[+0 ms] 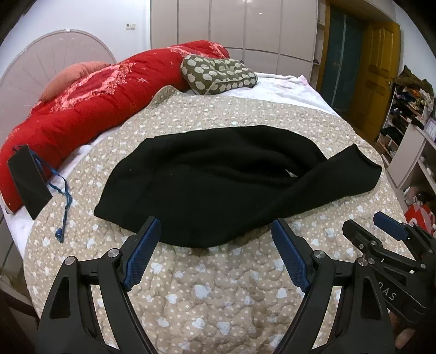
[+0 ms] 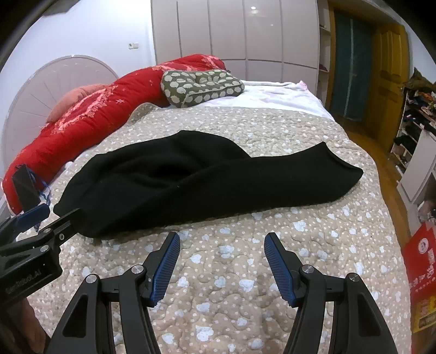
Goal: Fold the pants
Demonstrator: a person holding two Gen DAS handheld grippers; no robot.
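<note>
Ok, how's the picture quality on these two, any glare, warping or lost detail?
Left wrist view: strong fisheye bend with dark corners, the black pants show almost no fold detail. Right wrist view: same warping, a ceiling light glares off the glossy wardrobe; the quilt stays sharp and evenly lit.

The black knit pants (image 1: 218, 179) lay crumpled across the beige quilted bedspread (image 1: 207, 294) on the bed. Behind them sat the olive patterned cushion (image 1: 218, 73), with the long red duvet roll (image 1: 90, 103) to its left. A black paper bag (image 1: 28, 179) leaned against that roll's near end.
</note>
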